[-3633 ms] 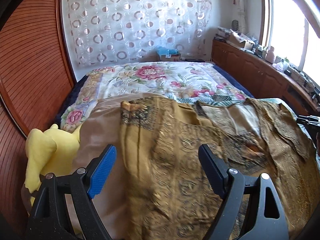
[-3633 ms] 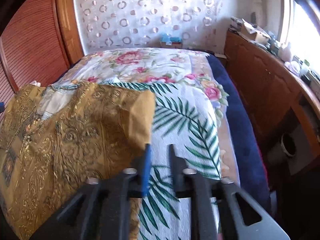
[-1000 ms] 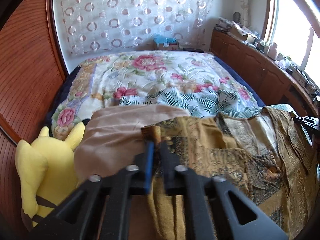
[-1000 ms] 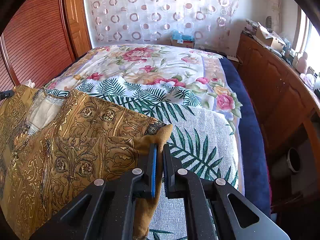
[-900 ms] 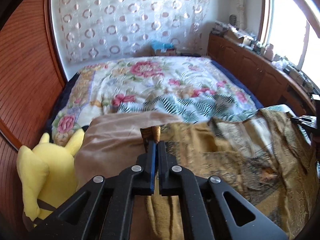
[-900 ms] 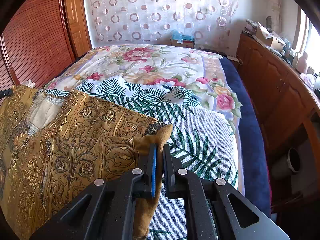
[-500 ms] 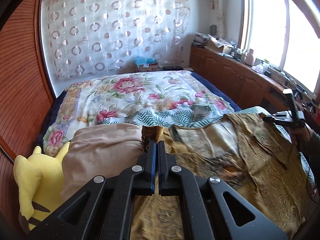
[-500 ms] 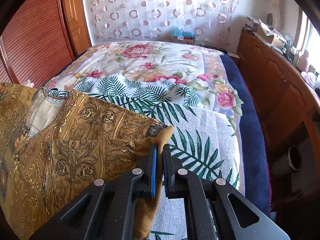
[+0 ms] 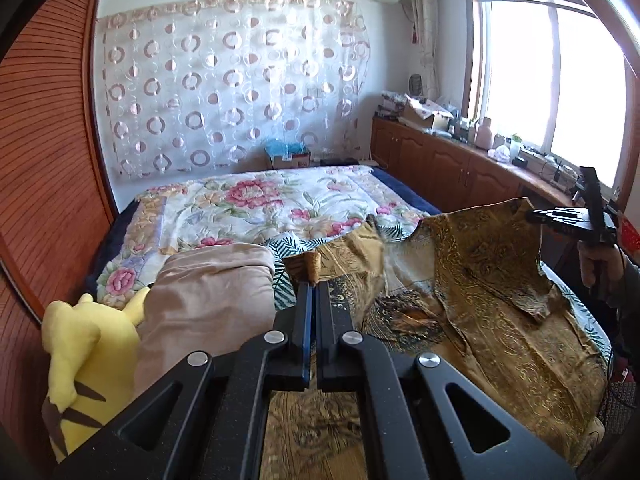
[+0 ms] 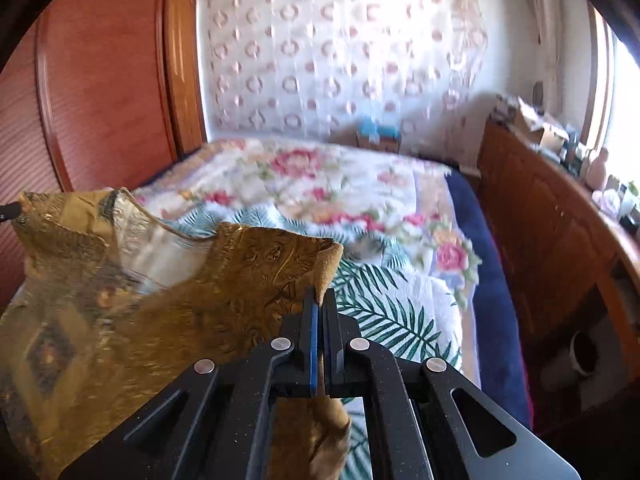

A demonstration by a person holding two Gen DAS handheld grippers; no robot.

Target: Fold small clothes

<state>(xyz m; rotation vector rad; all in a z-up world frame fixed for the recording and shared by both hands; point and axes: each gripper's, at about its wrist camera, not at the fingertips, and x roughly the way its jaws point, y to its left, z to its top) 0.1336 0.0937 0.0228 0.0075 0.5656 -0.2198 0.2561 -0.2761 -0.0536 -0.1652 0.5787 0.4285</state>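
Both top corners of the gold patterned brocade garment (image 9: pixel 472 280) are now lifted off the floral bedspread (image 9: pixel 248 208); left gripper (image 9: pixel 314 286) and right gripper (image 10: pixel 320 300) each stay clamped on a corner, the right view somewhat blurred.

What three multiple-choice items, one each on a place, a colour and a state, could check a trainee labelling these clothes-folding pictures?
1. Where is the yellow plush toy?
A. on the cabinet by the window
B. at the bed's near left, beside the tan pillow
C. on the floor

2. What colour is the garment being lifted?
A. golden brown with ornate patterning
B. plain white
C. dark blue

3. How does the left gripper stand?
A. jaws wide open
B. out of view
C. jaws shut on a garment corner

Answers: B, it sits against the pillow; A, gold scrollwork covers the fabric; C, the fabric corner sticks out above the closed jaws.
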